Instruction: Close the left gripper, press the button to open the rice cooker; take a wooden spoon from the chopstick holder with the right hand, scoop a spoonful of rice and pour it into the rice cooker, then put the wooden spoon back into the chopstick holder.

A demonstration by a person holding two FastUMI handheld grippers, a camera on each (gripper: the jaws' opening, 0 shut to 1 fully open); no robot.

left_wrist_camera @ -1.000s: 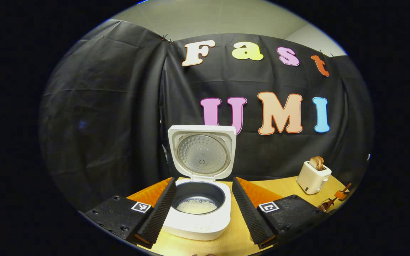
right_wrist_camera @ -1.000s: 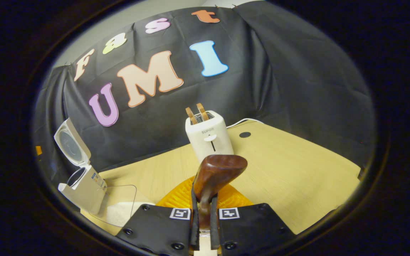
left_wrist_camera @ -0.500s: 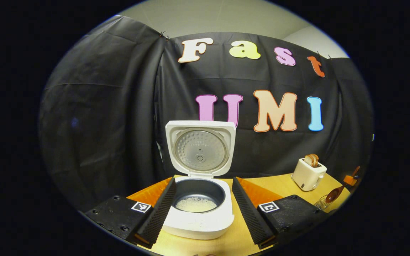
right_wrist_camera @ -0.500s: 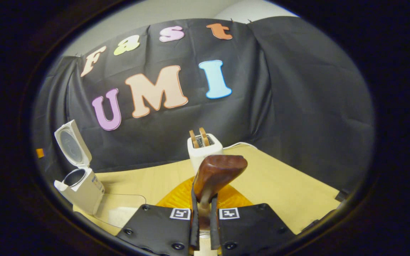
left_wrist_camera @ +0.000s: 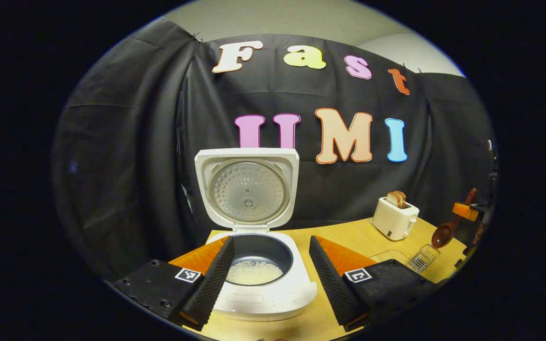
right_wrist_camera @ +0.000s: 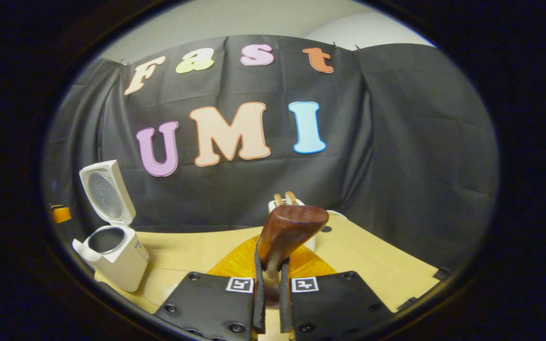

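Right gripper view: toaster (right_wrist_camera: pixel 273 205) mostly hidden behind wooden spoon (right_wrist_camera: pixel 286 234); spoon handle's lower end cut off at the picture's bottom edge. Left gripper view: wire holder (left_wrist_camera: pixel 423 258) at worktop's right edge too small to resolve.

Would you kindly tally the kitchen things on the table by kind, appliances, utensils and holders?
Appliances: 2, the rice cooker and the toaster.
Utensils: 1, the wooden spoon clamped in the right gripper.
Holders: 1, the wire chopstick holder.
Clear trays: 1, the clear tray.
Total: 5.
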